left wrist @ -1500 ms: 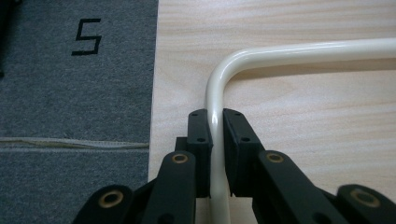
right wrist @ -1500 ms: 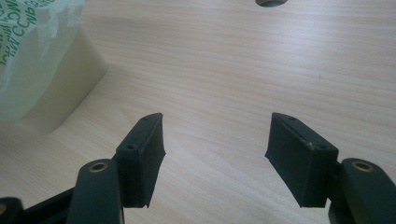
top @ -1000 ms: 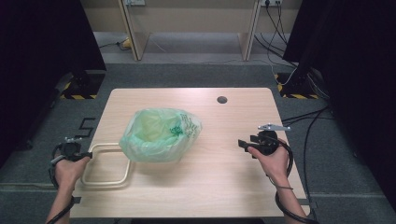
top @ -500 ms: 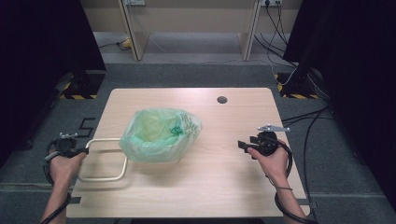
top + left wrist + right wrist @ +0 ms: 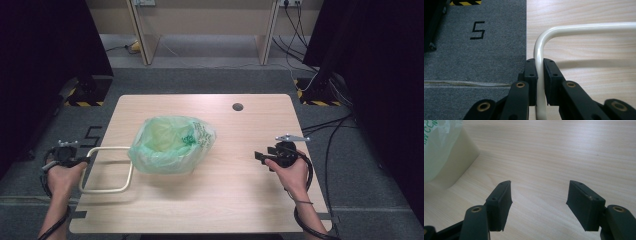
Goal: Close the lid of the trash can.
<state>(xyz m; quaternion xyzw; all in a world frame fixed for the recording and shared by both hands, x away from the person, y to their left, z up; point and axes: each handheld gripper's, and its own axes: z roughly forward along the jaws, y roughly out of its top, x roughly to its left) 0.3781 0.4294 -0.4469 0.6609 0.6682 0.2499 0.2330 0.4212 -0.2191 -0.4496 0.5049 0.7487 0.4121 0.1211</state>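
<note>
At the near left edge of the table, the left tool is clamped on a cream metal handle. In the left gripper view its 2 black jaws press from either side on the tube of this handle, just below the bend where the tube turns and runs off across the wood. The hand that holds this tool sits off the table's left edge, over grey carpet that bears a black mark like the numeral 5.

At the near right, the right tool rests in the other hand above bare wood, with its jaws pointing left toward the middle of the table. In the right gripper view the right tool stands with its jaws wide apart and nothing between them; only the table top shows in the gap.

The handle forms a rounded loop that lies low over the left part of the table and runs right to the base of a bin lined with a green plastic bag. The bin stands upright near the middle of the table, its mouth open, well apart from the right tool. A corner of the bag with green print shows at the upper left of the right gripper view.

Farther back, a small dark round hole sits in the table top near its far edge. Beyond the table lie cables on the floor at the right.
</note>
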